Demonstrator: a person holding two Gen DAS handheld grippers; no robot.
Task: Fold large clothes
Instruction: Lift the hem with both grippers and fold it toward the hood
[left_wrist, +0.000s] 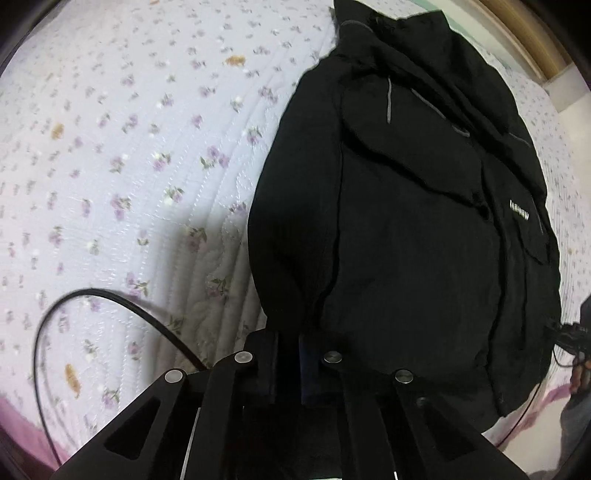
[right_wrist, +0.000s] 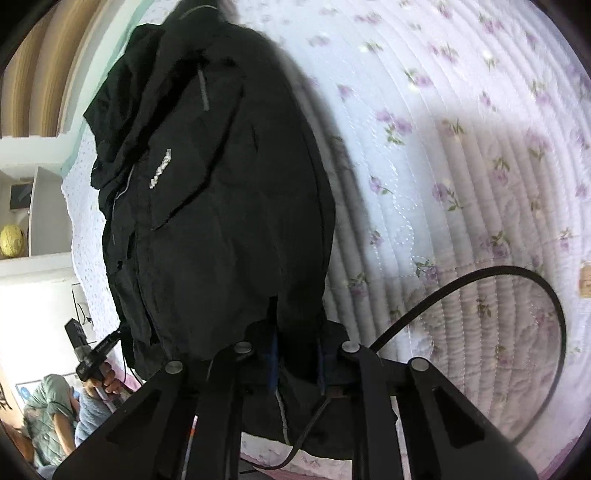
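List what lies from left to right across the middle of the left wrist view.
Floral quilted bedspread → black jacket → white logo lettering on the jacket's right side → a strip of bedspread at the right edge.

The left gripper points steeply down at the near hem of the black jacket, its jaws drawn together on that hem. The right gripper tilts down at the jacket's near edge too, its 2 blue-padded fingers nearly together, pinching the dark cloth
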